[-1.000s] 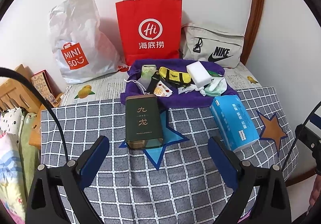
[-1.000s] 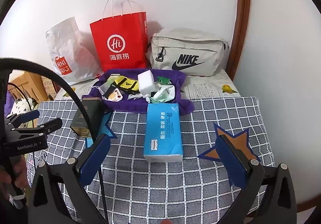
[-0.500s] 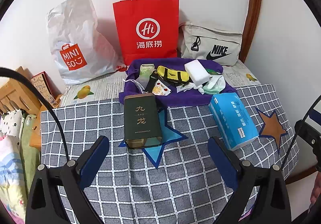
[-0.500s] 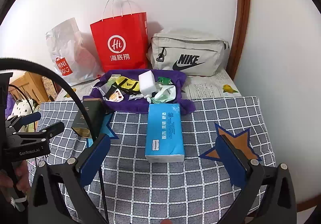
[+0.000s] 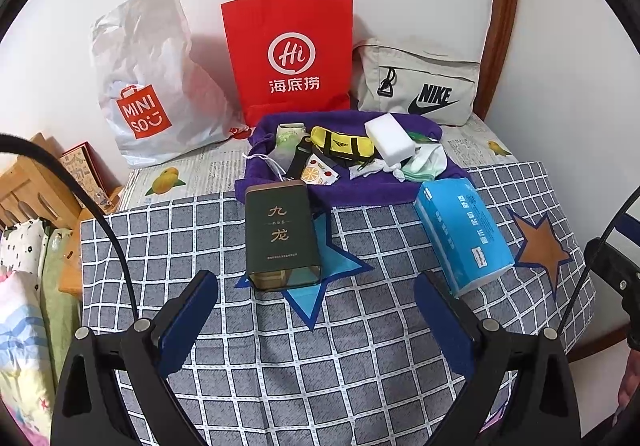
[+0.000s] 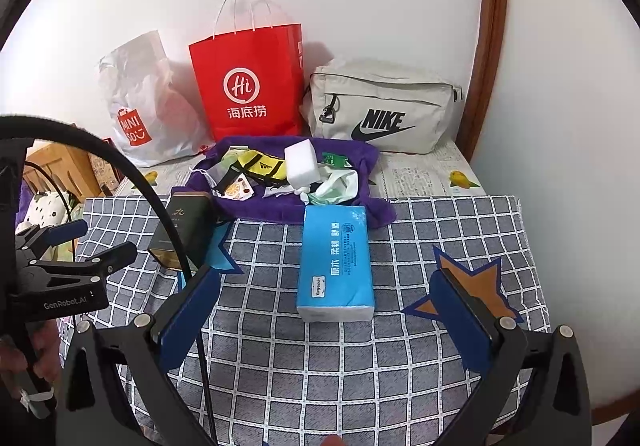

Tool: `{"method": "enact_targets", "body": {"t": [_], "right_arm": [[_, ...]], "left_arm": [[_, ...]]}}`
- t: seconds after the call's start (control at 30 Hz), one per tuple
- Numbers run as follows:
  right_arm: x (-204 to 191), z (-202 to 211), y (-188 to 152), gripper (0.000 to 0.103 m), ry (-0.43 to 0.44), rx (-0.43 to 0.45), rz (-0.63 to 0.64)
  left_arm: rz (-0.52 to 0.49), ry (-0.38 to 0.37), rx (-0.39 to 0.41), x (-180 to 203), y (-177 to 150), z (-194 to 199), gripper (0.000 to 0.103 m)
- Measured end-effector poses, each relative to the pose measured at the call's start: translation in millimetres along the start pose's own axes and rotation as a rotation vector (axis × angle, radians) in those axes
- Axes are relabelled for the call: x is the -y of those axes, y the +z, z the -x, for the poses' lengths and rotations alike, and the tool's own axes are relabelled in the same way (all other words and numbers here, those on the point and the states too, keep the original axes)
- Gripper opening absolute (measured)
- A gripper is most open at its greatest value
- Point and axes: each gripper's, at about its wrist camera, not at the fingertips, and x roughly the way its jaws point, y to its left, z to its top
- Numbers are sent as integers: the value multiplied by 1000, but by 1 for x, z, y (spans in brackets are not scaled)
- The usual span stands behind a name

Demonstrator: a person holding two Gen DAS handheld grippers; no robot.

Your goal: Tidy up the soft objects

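A purple towel point(image 5: 360, 190) point(image 6: 256, 206) lies mid-table with small soft things on it: a white sponge block point(image 5: 389, 136) point(image 6: 302, 162), a yellow pouch point(image 5: 342, 142) point(image 6: 264, 166), crumpled white and green cloths point(image 5: 424, 164) point(image 6: 334, 186). A blue tissue pack point(image 5: 464, 234) point(image 6: 336, 260) lies in front of the towel, on the right. A dark green tin point(image 5: 282, 236) point(image 6: 182, 232) lies on a blue star at the left. My left gripper point(image 5: 316, 314) hovers open just short of the tin. Open too, my right gripper point(image 6: 326, 318) stands near the tissue pack's near end. Both are empty.
Along the wall stand a white Miniso plastic bag point(image 5: 148, 78), a red paper bag point(image 5: 290, 54) and a beige Nike bag point(image 5: 420, 86). A grey checked cloth point(image 5: 360, 346) covers the table. Wooden furniture point(image 5: 28, 186) and bedding sit off the left edge. A brown door frame point(image 6: 486, 38) rises at right.
Both views have shifted slightly, as both grippers have drifted a little; the objects on the table have not moved and both grippers stay open.
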Motion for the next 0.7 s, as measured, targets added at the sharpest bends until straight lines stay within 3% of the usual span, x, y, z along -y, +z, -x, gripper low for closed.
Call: {"method": "enact_targets", "body": {"t": [0.7], "right_arm": [[-5, 7, 1, 103, 2, 13, 2]], "left_arm": [[3, -16, -3, -1, -3, 2, 99]]}}
